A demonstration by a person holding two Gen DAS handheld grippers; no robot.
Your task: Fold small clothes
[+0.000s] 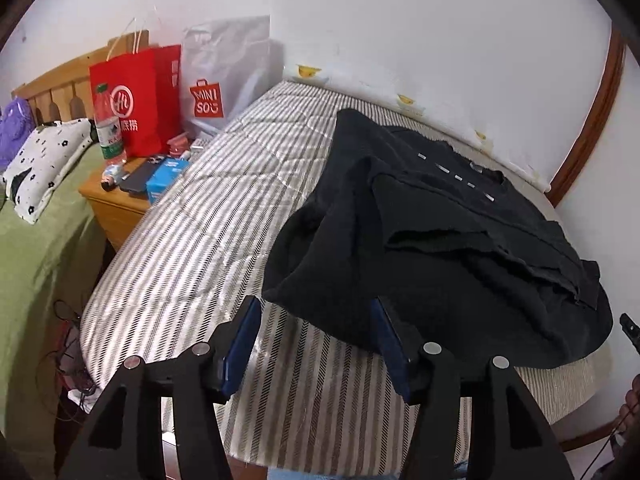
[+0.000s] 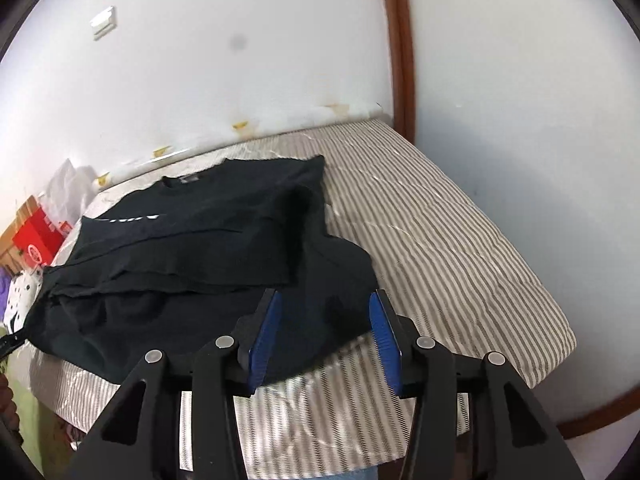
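Black T-shirt (image 1: 460, 232) on striped mattress (image 1: 192, 248), partly folded, lower hem bunched. Left gripper (image 1: 316, 344) and right gripper (image 2: 324, 336) spread wide, empty, at near hem. Next, likely: pinch hem corners, fold toward collar.

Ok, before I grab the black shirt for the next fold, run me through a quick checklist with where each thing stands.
1. Left gripper open and holding nothing: ok.
2. Right gripper open and holding nothing: ok.
3. Black shirt lying on the striped mattress, none hanging off the near edge: ok.
4. Shirt smooth and flat: not ok, layers are bunched and uneven.
5. Near hem within reach of both grippers: ok, it lies right at the fingertips.
6. Sleeves tucked in evenly: cannot tell.
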